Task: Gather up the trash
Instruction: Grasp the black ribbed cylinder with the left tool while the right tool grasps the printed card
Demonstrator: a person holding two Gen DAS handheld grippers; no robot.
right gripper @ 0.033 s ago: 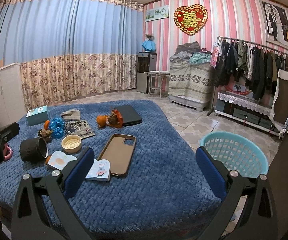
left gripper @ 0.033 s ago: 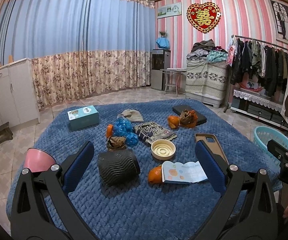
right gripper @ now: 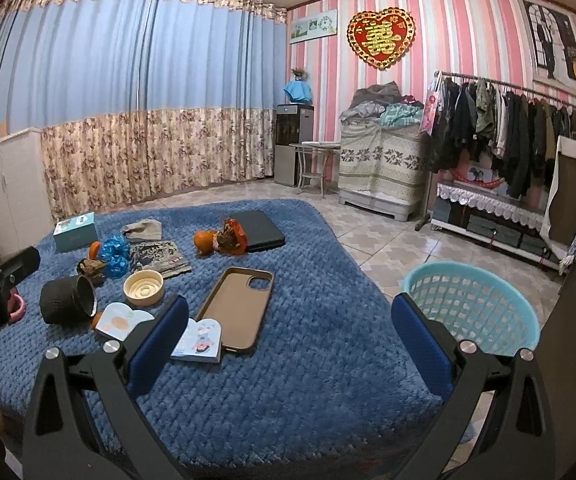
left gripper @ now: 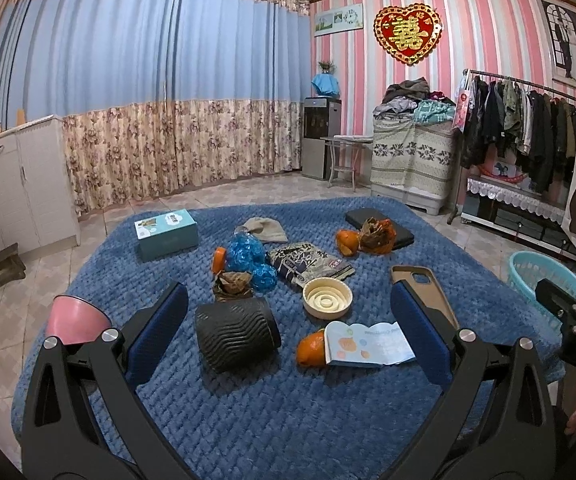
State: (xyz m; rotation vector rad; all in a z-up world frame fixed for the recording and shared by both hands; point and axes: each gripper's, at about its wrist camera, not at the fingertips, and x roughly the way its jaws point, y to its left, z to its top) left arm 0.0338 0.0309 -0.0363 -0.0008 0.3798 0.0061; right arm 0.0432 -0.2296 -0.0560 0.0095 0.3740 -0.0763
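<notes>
Two grippers were up, both with jaws spread wide and empty: my left gripper [left gripper: 288,328] hovered over the near part of the blue blanket [left gripper: 272,420], my right gripper [right gripper: 288,328] over its right edge.

Count of items on the blanket, from both wrist views:
- Orange peel pieces: three. One by the blue wrappers [left gripper: 218,259], one under the leaflet [left gripper: 311,347], one by the laptop [left gripper: 347,241].
- Crumpled blue wrappers [left gripper: 248,258]: one cluster, individual count unclear.
- Brown crumpled scraps: one [left gripper: 232,283] just behind the cup, another with a red-orange wrapper [left gripper: 375,234] resting against the laptop [left gripper: 401,232].
- Printed snack packet [left gripper: 307,264]: one, flat, long axis running left-far to right-near.
- Leaflets: two. One [left gripper: 371,344] lay open on a peel, long axis left-right in the left view; a second [right gripper: 200,338] touched the near end of the phone case.
- Black ribbed cup [left gripper: 236,332]: one, on its side, mouth pointing right, as the right view showed.
- Cream round dish [left gripper: 327,300]: one, upright.
- Phone case [right gripper: 240,306]: one, inner side up, long axis running near to far, camera cutout at the far end.
- Teal box [left gripper: 166,234], beige cloth [left gripper: 264,229], pink object [left gripper: 74,320]: one each.

One turquoise basket [right gripper: 471,308] stood on the tiled floor just beside the blanket's right edge, upright, nothing visible inside.
</notes>
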